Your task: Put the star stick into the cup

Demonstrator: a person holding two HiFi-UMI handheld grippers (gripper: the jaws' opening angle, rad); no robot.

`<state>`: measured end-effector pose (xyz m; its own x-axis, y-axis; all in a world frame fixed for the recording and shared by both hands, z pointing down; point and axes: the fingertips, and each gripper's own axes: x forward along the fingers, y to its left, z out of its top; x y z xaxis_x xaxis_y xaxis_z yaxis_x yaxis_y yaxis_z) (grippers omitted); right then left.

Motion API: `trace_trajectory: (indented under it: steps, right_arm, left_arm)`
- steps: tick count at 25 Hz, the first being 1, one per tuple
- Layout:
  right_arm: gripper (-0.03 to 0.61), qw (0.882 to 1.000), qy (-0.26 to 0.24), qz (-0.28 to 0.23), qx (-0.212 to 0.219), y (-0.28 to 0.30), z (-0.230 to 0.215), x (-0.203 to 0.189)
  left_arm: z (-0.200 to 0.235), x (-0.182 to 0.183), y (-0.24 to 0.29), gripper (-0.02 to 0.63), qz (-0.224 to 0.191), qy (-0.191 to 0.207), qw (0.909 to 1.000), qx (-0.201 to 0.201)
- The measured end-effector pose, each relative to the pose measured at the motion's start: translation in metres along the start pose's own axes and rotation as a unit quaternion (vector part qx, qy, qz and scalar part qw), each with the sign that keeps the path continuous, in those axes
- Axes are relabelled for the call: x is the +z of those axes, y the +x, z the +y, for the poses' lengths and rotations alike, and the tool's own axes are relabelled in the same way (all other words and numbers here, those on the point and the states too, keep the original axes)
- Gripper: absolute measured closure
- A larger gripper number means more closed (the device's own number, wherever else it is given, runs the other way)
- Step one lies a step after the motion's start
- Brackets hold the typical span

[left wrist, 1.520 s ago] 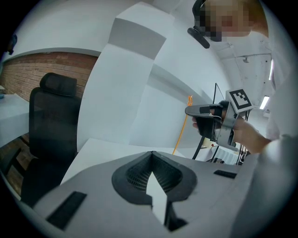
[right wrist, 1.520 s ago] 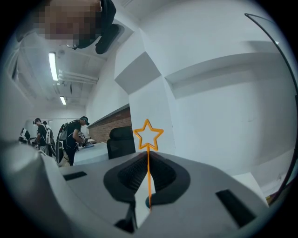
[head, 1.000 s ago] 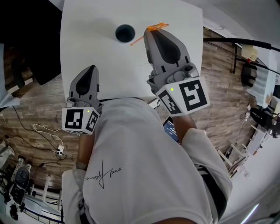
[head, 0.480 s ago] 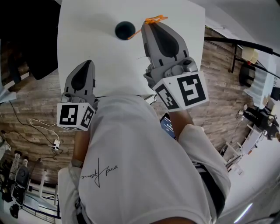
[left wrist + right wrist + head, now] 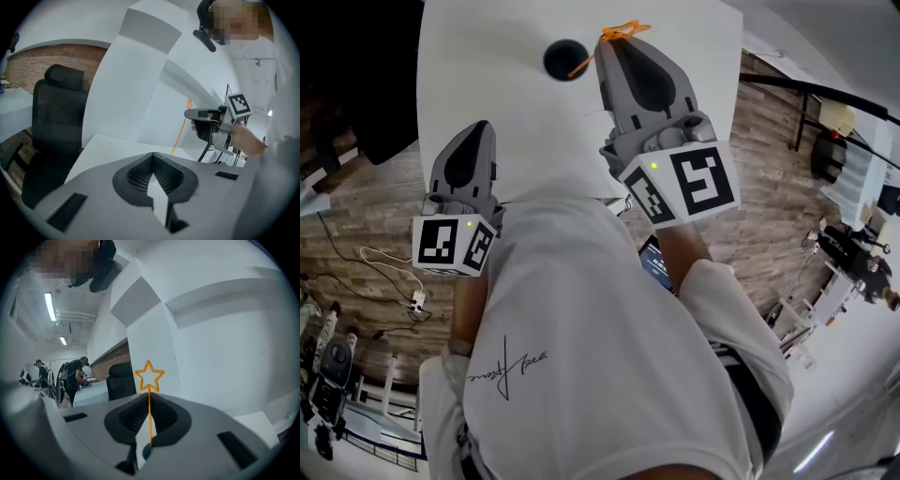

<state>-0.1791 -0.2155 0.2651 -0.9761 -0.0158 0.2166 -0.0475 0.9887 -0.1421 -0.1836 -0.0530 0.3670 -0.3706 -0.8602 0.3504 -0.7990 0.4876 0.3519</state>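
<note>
A thin orange star stick (image 5: 581, 64) is pinched in my right gripper (image 5: 609, 39), which is shut on its shaft. The star end (image 5: 623, 31) pokes out beyond the jaws, and the lower end hangs over the rim of the dark cup (image 5: 564, 58) on the white table (image 5: 487, 84). In the right gripper view the star (image 5: 149, 375) stands upright above the jaw tips, and a dark round patch that may be the cup shows through the gap below. My left gripper (image 5: 478, 129) hovers at the table's near edge, shut and empty. It sees the stick (image 5: 180, 136) and the right gripper (image 5: 194, 113).
A black office chair (image 5: 58, 122) stands left of the table. Wooden floor with cables (image 5: 394, 272) lies at the left. A black frame (image 5: 811, 89) stands at the right. People (image 5: 75, 373) stand far off by a desk.
My right gripper has carried the stick left and farther over the table, bringing its lower end from beside the cup to the cup's rim. The left gripper has drifted slightly left.
</note>
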Motion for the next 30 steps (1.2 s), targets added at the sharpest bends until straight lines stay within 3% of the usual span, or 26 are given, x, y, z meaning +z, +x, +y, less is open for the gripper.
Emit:
trace_trajectory:
  steps: [30]
  right_arm:
    - [0.561,0.998,0.015,0.054,-0.017,0.041,-0.014,-0.048]
  left_arm:
    - [0.023,-0.014,0.019,0.606,0.039,-0.027,0.9989,-0.009]
